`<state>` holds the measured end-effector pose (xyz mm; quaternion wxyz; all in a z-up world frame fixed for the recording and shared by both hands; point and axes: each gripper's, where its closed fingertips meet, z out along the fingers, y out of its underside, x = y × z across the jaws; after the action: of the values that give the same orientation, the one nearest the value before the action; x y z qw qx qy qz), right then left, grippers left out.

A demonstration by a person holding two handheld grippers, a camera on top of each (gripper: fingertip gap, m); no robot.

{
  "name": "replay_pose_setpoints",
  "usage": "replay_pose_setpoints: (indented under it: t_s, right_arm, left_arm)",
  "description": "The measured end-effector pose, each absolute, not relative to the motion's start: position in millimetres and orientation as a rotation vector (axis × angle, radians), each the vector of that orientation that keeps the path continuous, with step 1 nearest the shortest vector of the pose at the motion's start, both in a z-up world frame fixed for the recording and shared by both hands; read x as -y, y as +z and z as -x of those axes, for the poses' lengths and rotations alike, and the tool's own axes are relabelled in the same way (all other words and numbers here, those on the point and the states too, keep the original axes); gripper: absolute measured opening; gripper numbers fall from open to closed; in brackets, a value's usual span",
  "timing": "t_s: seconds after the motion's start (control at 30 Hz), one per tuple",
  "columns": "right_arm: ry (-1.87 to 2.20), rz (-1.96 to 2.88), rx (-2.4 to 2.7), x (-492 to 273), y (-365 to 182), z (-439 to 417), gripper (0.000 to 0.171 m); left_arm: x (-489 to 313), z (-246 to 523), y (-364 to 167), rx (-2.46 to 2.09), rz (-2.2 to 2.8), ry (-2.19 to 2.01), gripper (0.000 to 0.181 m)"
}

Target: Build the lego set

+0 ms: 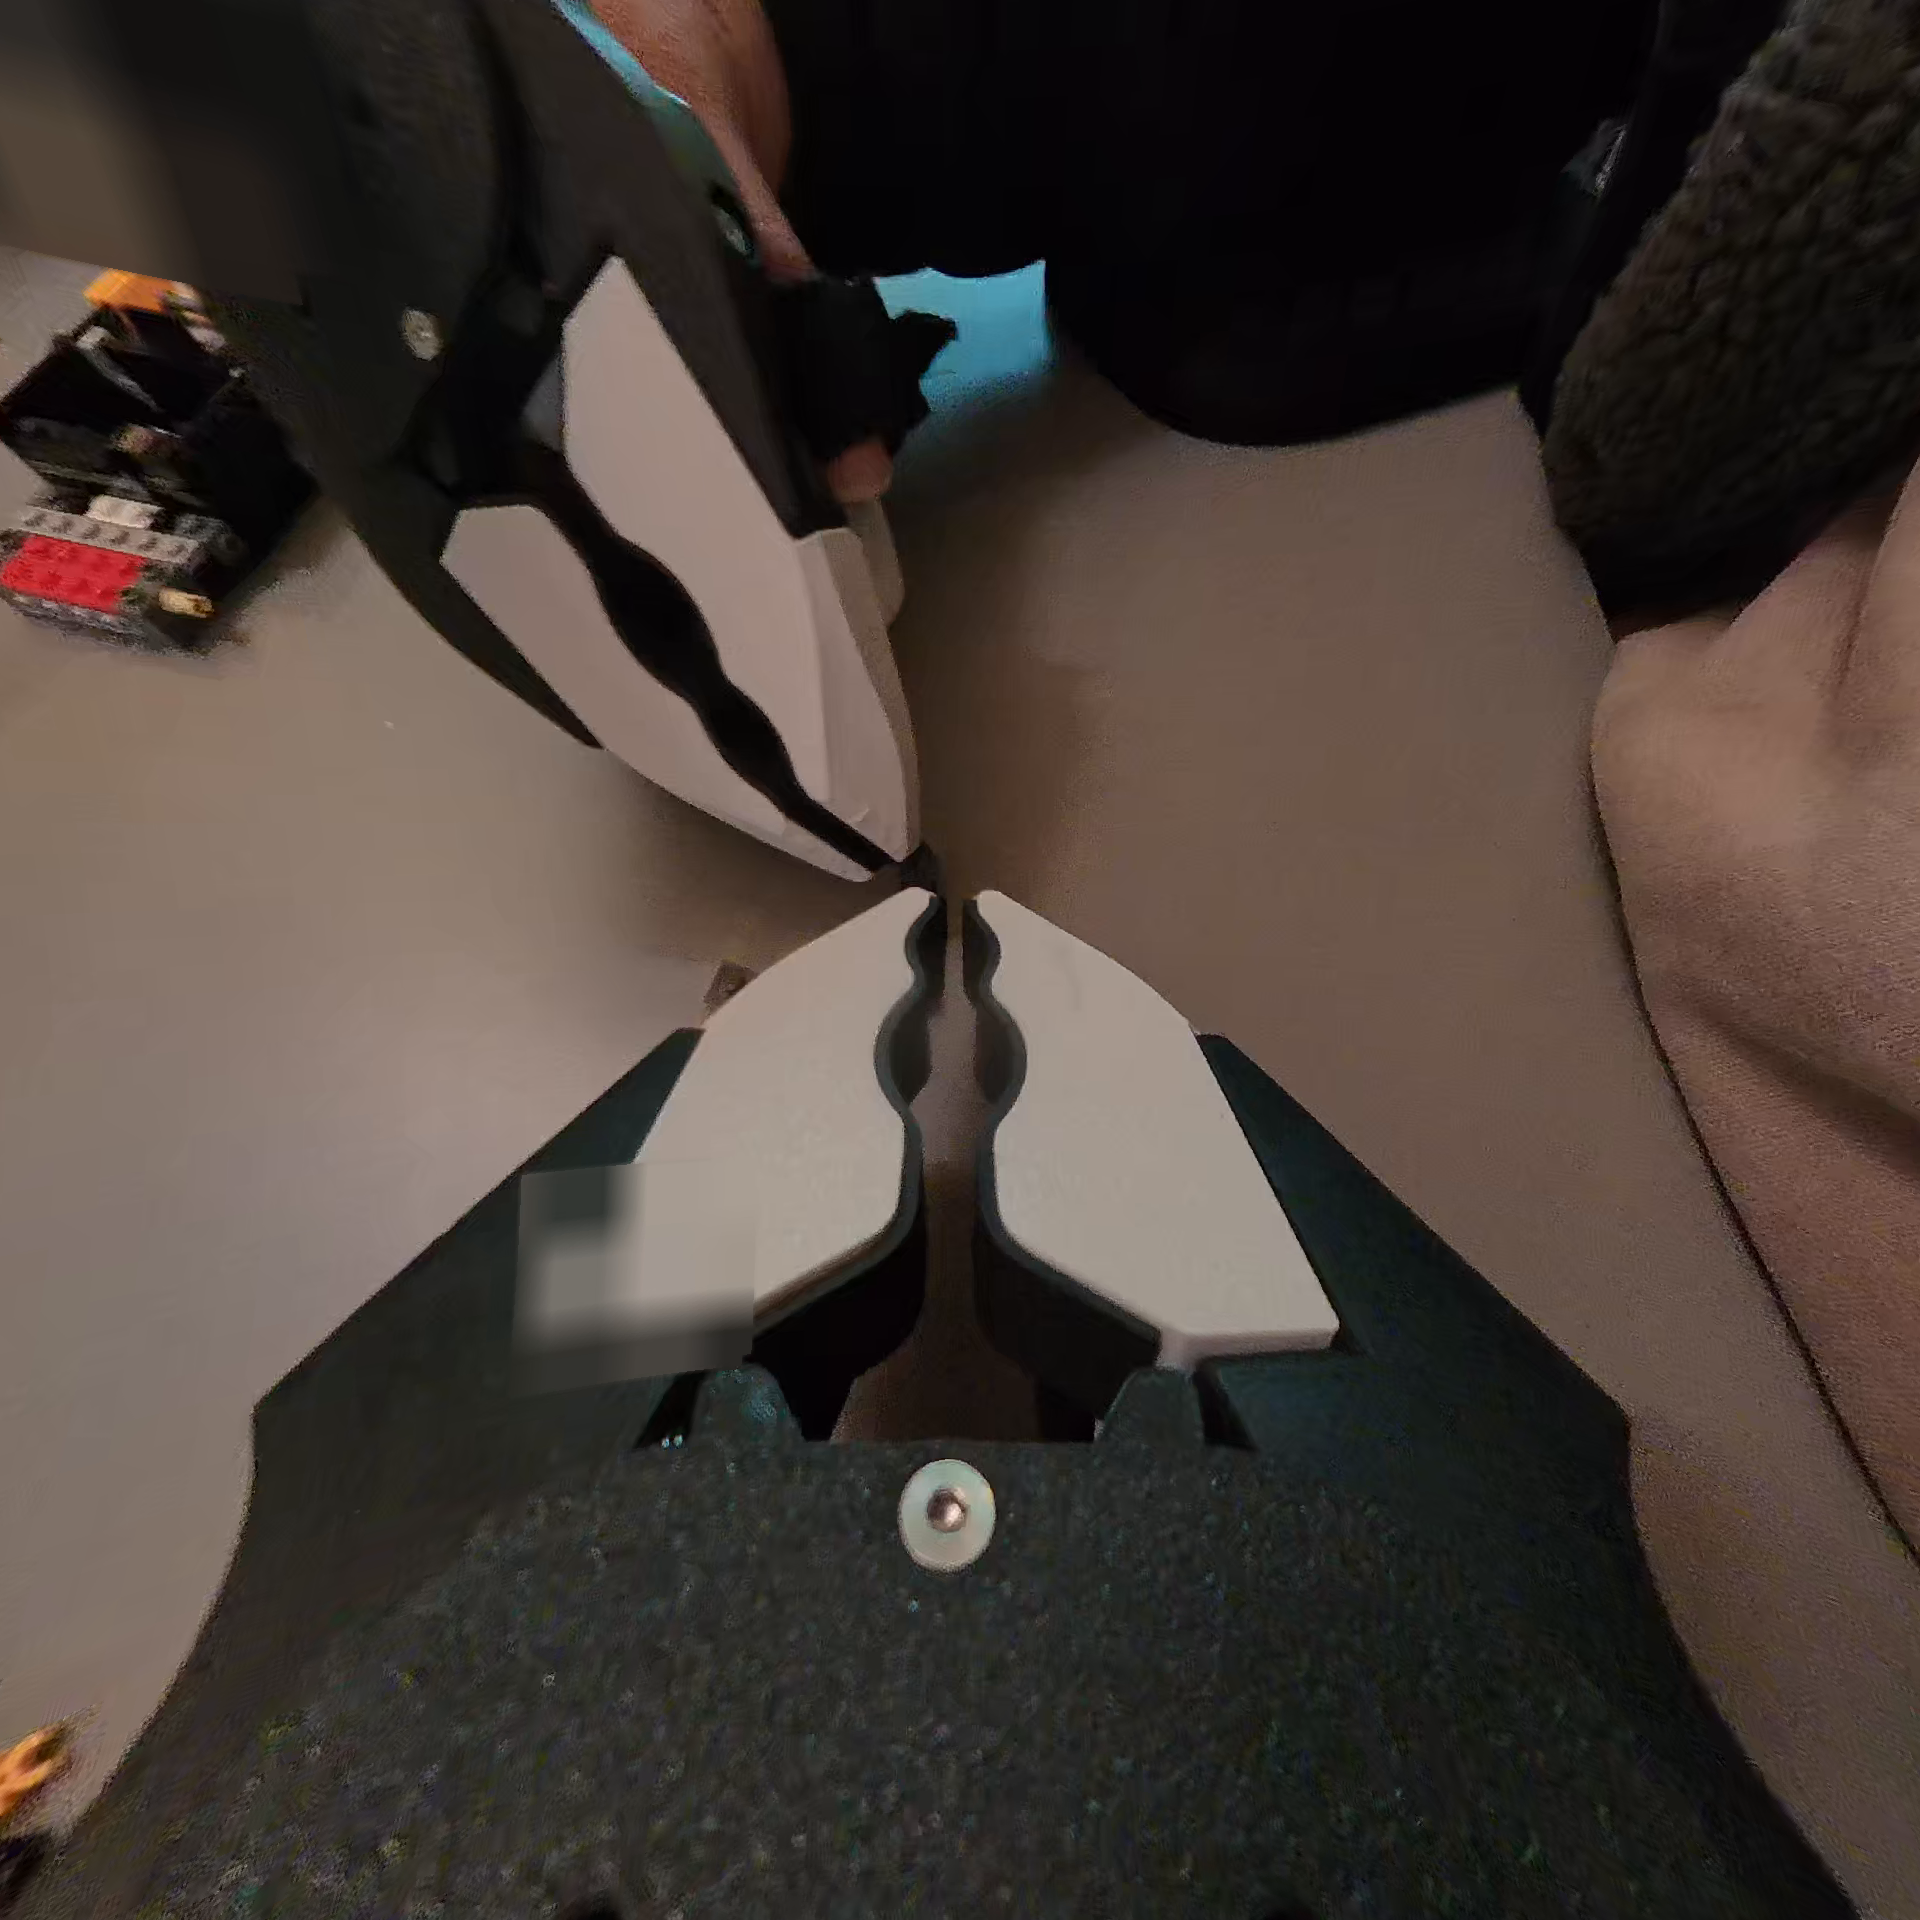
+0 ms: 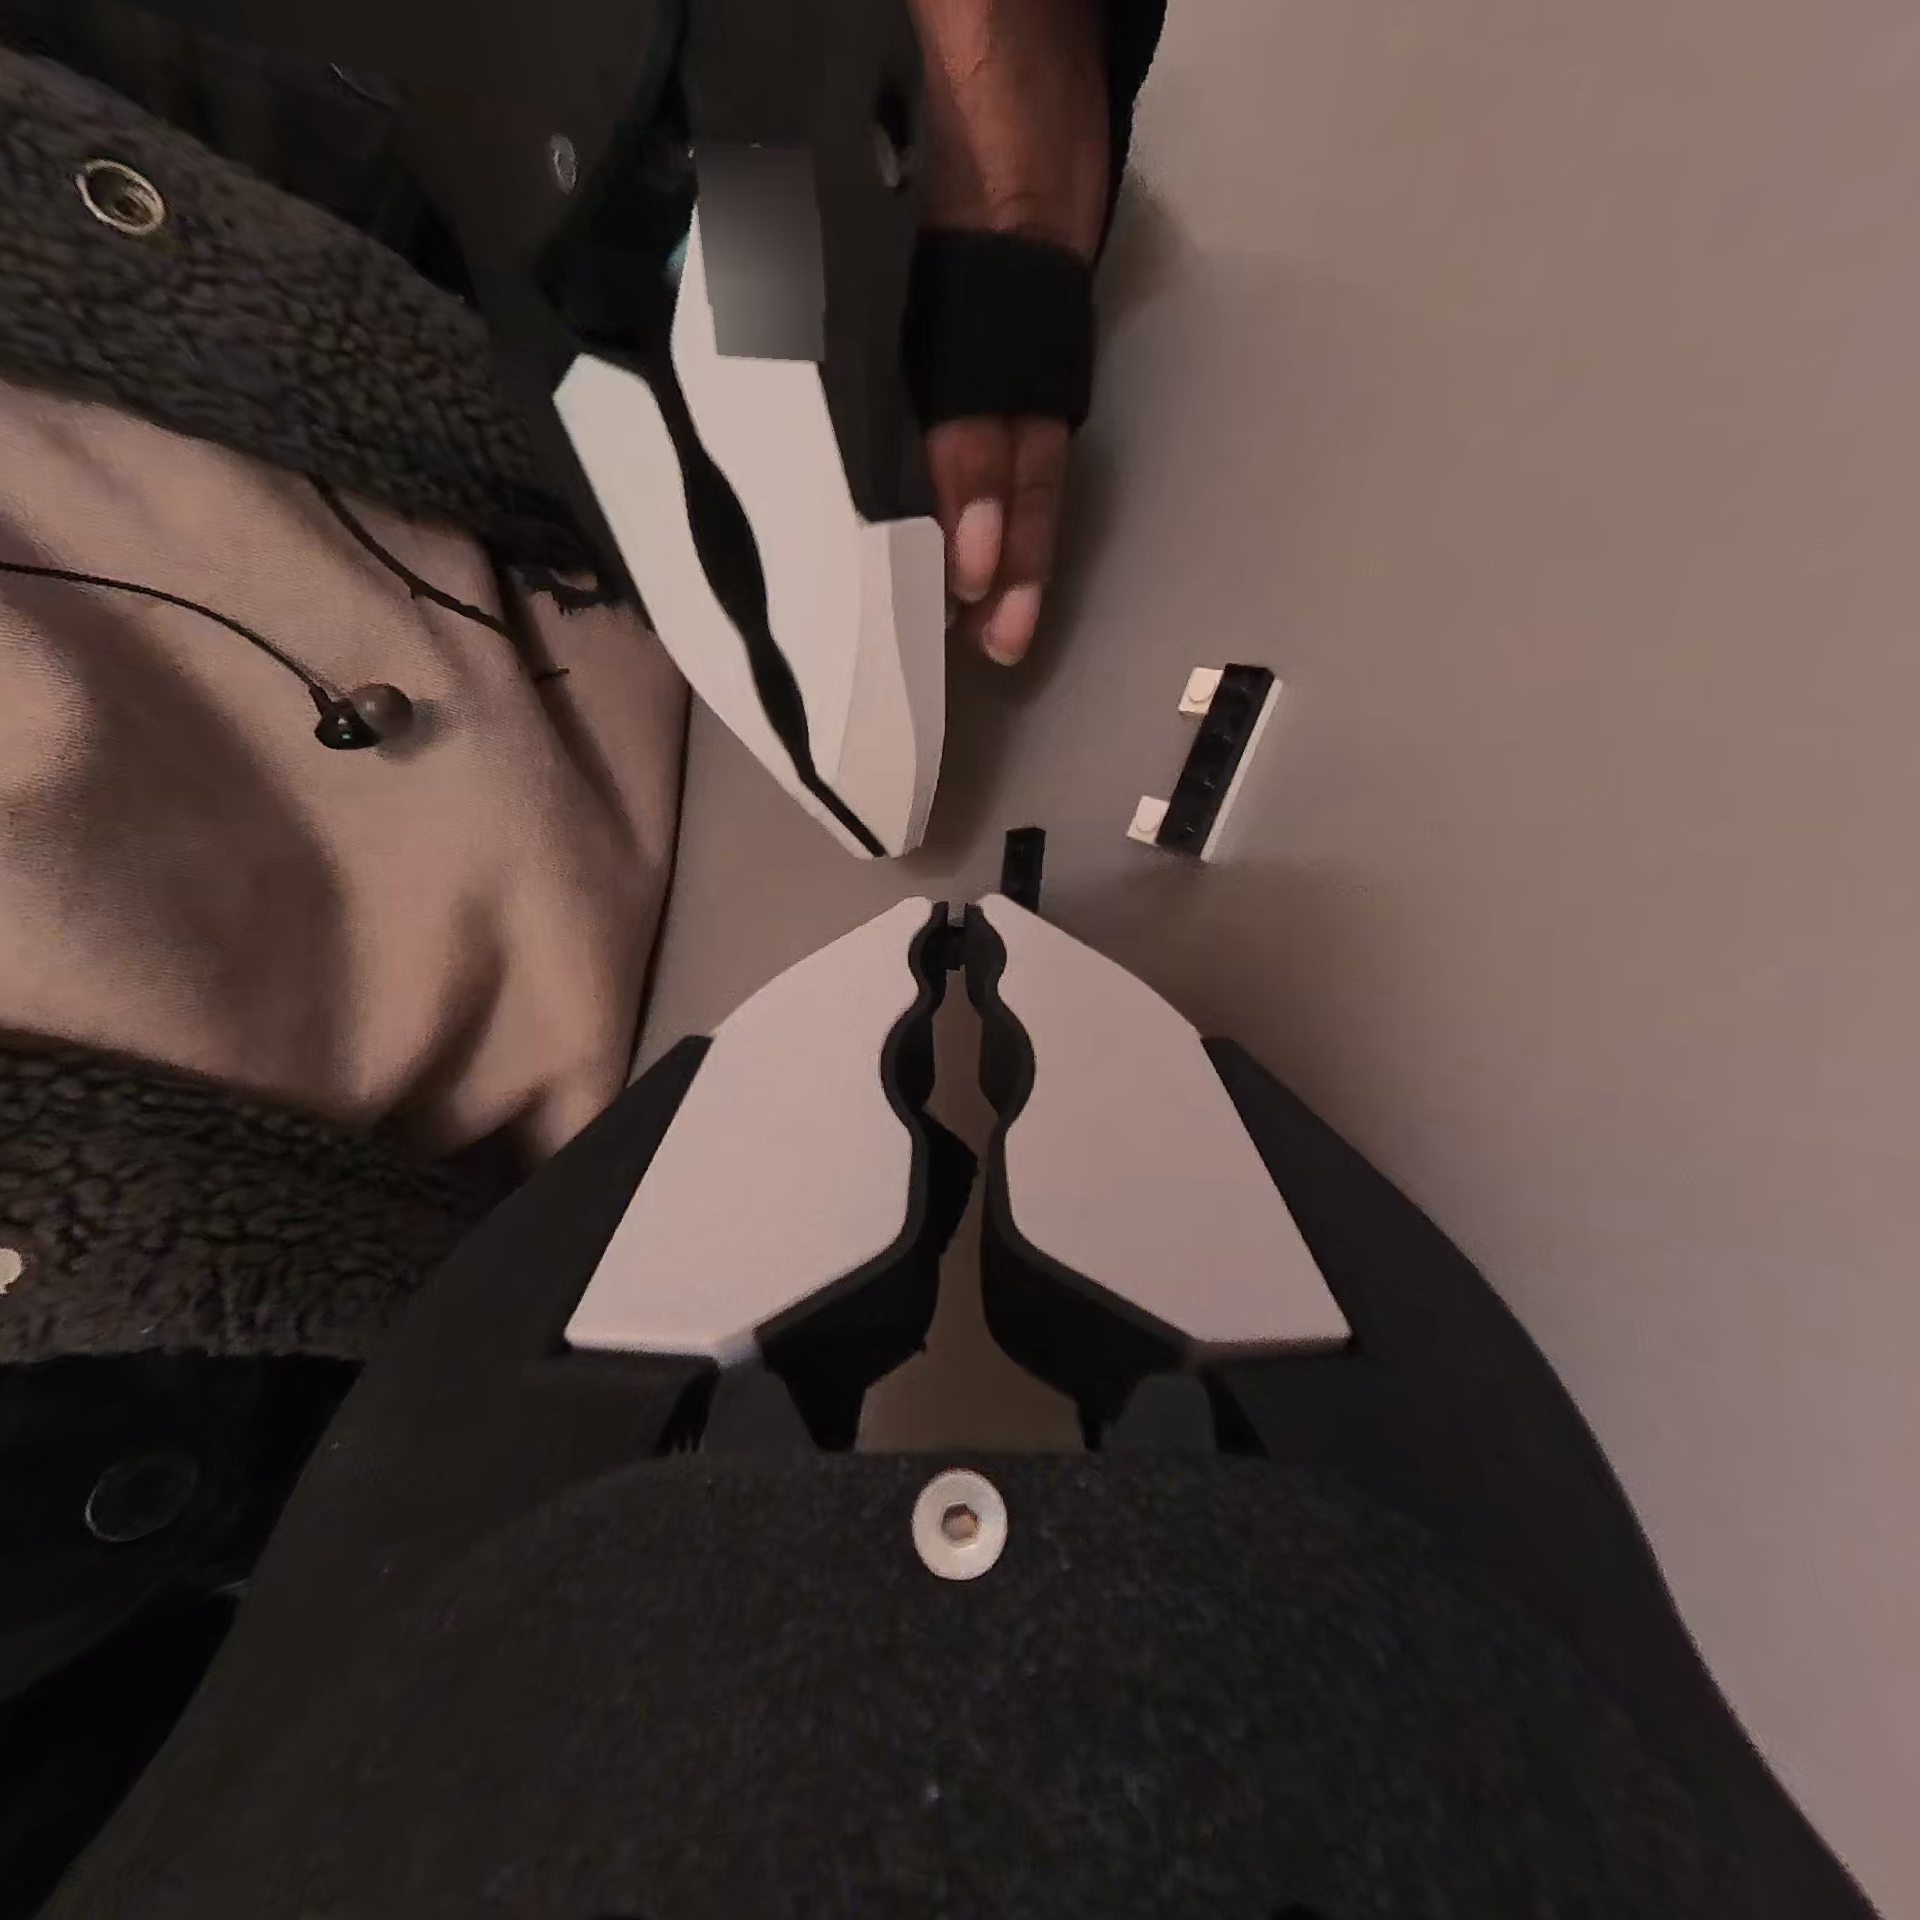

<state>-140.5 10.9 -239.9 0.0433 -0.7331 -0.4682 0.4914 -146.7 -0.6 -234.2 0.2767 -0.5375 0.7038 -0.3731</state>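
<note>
My right gripper (image 2: pixel 956 912) is shut on a tiny black lego piece (image 2: pixel 951 935) at its very tips, low over the grey table. It also shows in the left wrist view (image 1: pixel 891 862), coming in from the upper left with the black piece (image 1: pixel 921 869) sticking out. My left gripper (image 1: pixel 952 906) faces it tip to tip, a finger's width away. Its jaws stand a narrow slit apart with nothing between them. It shows in the right wrist view (image 2: pixel 881 847) too. A second small black piece (image 2: pixel 1024 860) stands just beyond my right fingertips.
A white plate with a black strip and two white studs (image 2: pixel 1205 769) lies right of the grippers. A black build with red and orange parts (image 1: pixel 114 468) sits far left. An orange piece (image 1: pixel 31 1766) lies at the bottom left. The person's coat and shirt (image 2: pixel 260 831) border the table. My two grippers' fingertips are within a few centimetres of each other.
</note>
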Motion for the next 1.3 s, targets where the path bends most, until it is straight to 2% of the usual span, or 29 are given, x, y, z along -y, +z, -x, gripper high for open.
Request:
replay_pose_setpoints:
  t_s: [0.6,1.3]
  right_arm:
    - [1.488,2.281,1.616,-6,-249,141,0.003]
    - [1.395,2.314,1.622,-5,-252,142,0.003]
  left_arm:
    - [4,140,-260,-2.011,1.396,-0.729,0.001]
    - [7,138,-254,-2.024,1.286,-0.672,0.000]
